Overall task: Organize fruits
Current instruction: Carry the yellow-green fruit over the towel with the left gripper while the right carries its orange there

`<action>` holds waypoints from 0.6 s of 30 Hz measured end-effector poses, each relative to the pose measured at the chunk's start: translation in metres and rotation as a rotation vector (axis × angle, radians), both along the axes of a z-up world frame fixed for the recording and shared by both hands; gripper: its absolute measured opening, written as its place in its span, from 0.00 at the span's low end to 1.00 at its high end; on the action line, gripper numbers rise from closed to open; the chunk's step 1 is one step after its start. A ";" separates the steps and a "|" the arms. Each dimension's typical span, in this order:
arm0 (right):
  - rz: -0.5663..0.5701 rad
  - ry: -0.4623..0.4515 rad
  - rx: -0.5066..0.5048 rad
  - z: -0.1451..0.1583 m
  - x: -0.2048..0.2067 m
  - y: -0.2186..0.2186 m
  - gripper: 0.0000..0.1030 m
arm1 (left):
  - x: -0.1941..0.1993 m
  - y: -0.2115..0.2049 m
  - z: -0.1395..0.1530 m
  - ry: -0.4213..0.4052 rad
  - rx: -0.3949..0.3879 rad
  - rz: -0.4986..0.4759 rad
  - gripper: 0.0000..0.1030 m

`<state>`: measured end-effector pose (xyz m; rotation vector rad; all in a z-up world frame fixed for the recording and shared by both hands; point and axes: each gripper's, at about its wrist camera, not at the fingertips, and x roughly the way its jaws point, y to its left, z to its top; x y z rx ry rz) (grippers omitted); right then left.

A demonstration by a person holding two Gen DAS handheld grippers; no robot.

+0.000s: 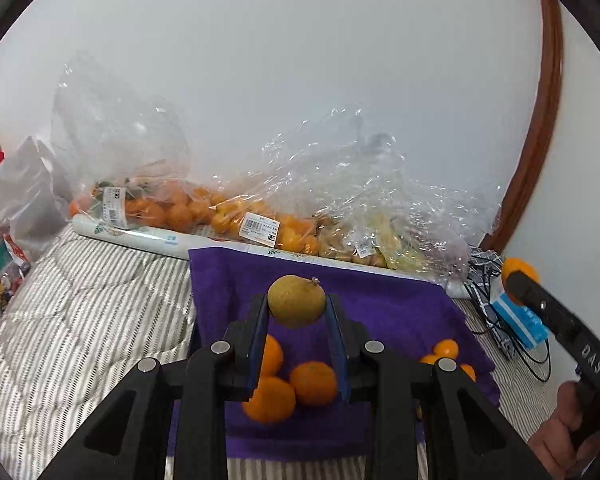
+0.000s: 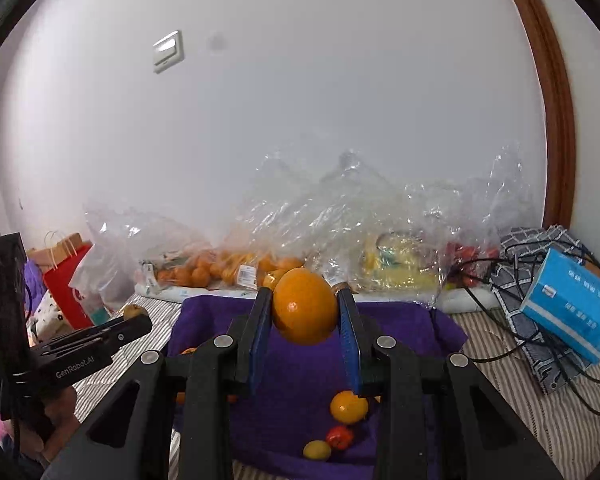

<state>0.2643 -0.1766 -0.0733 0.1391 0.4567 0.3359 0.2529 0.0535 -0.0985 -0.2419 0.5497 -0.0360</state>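
Both grippers are loaded above the purple towel (image 1: 380, 304): the left gripper (image 1: 297, 308) clamps a brownish-green fruit (image 1: 296, 300), the right gripper (image 2: 305, 312) an orange (image 2: 305, 306). Several oranges (image 1: 312, 383) already lie sorted; the bags (image 1: 228, 208) remain full. Only the right view shows small fruits (image 2: 340, 436), perhaps tomatoes.

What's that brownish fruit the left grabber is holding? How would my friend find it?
Find the purple towel on the striped bed. Above it, the left gripper pinches one round fruit between its blue pads. It is dull greenish-brown with a little stem nub, while the oranges lying on the towel below are bright orange.
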 end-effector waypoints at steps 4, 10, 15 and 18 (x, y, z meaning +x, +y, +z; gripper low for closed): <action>0.016 0.072 0.015 -0.031 0.013 -0.002 0.31 | 0.007 0.008 -0.023 0.005 -0.052 0.011 0.26; 0.027 0.122 -0.022 -0.047 0.020 -0.001 0.31 | 0.010 0.028 -0.040 0.000 -0.090 0.061 0.26; 0.072 0.169 -0.033 -0.062 0.023 0.010 0.31 | 0.014 0.046 -0.046 0.027 -0.195 0.063 0.26; 0.111 0.204 -0.050 -0.073 0.024 0.019 0.31 | 0.017 0.051 -0.051 0.046 -0.215 0.071 0.26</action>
